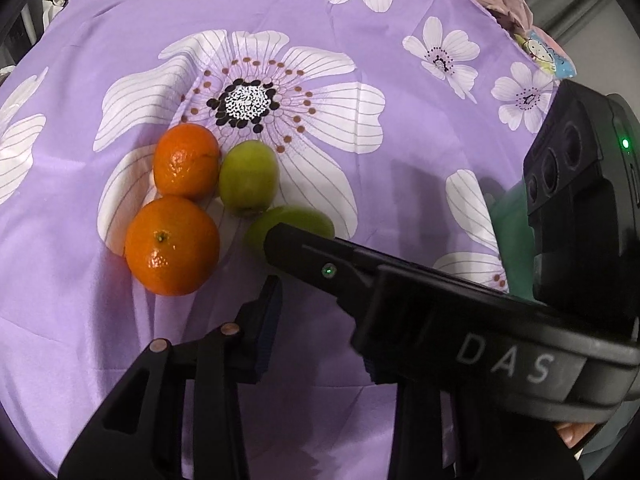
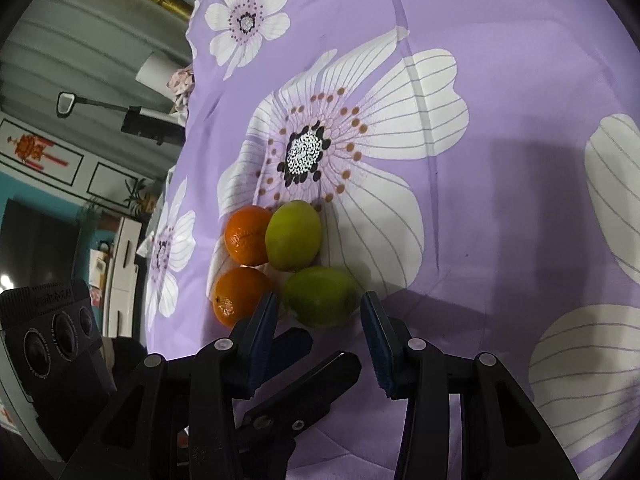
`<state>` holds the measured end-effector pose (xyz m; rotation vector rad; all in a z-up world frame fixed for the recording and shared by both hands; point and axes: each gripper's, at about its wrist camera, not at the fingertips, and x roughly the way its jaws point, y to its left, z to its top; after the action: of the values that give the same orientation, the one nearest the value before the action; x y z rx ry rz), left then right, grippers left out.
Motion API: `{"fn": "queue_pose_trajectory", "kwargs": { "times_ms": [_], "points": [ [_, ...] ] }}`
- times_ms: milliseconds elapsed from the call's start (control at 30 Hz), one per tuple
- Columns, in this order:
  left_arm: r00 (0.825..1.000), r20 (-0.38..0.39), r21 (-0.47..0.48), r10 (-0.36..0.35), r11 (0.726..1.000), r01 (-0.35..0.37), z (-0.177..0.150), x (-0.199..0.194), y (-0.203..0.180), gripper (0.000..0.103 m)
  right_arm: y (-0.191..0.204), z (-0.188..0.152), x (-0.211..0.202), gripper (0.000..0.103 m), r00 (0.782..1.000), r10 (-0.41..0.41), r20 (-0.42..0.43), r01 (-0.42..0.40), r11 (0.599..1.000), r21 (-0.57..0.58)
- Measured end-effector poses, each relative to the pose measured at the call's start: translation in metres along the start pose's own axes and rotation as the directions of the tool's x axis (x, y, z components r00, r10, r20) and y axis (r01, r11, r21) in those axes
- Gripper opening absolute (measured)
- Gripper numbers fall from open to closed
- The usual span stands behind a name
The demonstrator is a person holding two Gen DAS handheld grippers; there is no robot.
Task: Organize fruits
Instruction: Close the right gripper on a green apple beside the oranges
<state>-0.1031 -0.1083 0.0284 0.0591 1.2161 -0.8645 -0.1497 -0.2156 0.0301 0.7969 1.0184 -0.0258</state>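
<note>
Four fruits: two round orange tangerines (image 1: 172, 245) (image 1: 186, 161) and two smooth green apples (image 1: 249, 177) (image 2: 320, 297) clustered, touching, on the purple floral cloth (image 1: 360, 208), likely gathered as a group.
Right tool (image 2: 320, 312): fingers either side of the near apple, apparently not pressing.
Left tool (image 1: 320, 320): one finger hidden; grip unclear.
Writing: "DAS" on the right tool's body.

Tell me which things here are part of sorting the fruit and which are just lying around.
Part of the job:
near orange
far orange
near green fruit
far green fruit

Just lying about:
floral purple cloth
crumpled fabric at the cloth's edge
</note>
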Motion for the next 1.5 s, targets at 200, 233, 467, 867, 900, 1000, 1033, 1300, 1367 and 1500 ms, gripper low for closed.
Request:
{"fn": "queue_pose_trajectory", "kwargs": {
  "times_ms": [200,233,467,867,900,1000,1033,1300,1367,1500],
  "points": [
    [1.000,-0.001,0.001,-0.002,1.000,0.002,0.000,0.002,-0.002,0.025,0.001,-0.001,0.002,0.040,1.000,-0.015,0.005,0.015,1.000,-0.023],
    [1.000,0.001,0.007,-0.005,1.000,0.005,0.000,0.002,-0.002,0.022,0.001,-0.001,0.002,0.040,1.000,-0.016,0.006,0.016,1.000,-0.026],
    [0.999,0.041,0.058,-0.012,0.998,0.010,0.002,-0.002,-0.011,0.016,0.005,-0.004,-0.004,0.036,0.998,-0.044,0.034,0.046,0.997,-0.058],
    [0.997,0.020,0.060,-0.069,0.996,0.067,0.004,-0.007,-0.007,0.016,0.003,-0.001,-0.009,0.028,0.998,-0.048,0.034,0.050,0.998,-0.044],
    [0.997,0.016,0.053,-0.074,0.996,0.073,0.004,-0.009,-0.005,0.018,0.001,0.000,-0.010,0.028,0.998,-0.060,0.036,0.061,0.997,-0.037],
    [0.997,0.033,0.017,-0.070,0.997,0.069,0.007,-0.018,0.007,0.019,-0.004,0.002,-0.018,0.028,0.997,-0.051,0.050,0.051,0.999,-0.008],
    [0.996,0.038,0.003,-0.075,0.997,0.075,0.008,-0.021,0.010,0.019,-0.006,0.003,-0.020,0.028,0.998,-0.041,0.056,0.041,0.999,0.003],
    [0.993,0.035,-0.056,-0.116,0.991,0.118,0.009,-0.023,0.021,0.031,-0.008,0.010,-0.019,0.039,0.998,0.001,0.062,-0.003,0.999,0.033],
    [0.993,0.035,-0.055,-0.114,0.992,0.116,0.008,-0.022,0.020,0.033,-0.006,0.012,-0.016,0.039,0.998,0.007,0.067,-0.009,1.000,0.028],
    [0.995,0.054,-0.065,-0.087,0.994,0.090,0.008,-0.018,0.019,0.039,0.001,0.017,-0.008,0.039,0.997,0.003,0.075,-0.003,1.000,-0.012]
  ]
}}
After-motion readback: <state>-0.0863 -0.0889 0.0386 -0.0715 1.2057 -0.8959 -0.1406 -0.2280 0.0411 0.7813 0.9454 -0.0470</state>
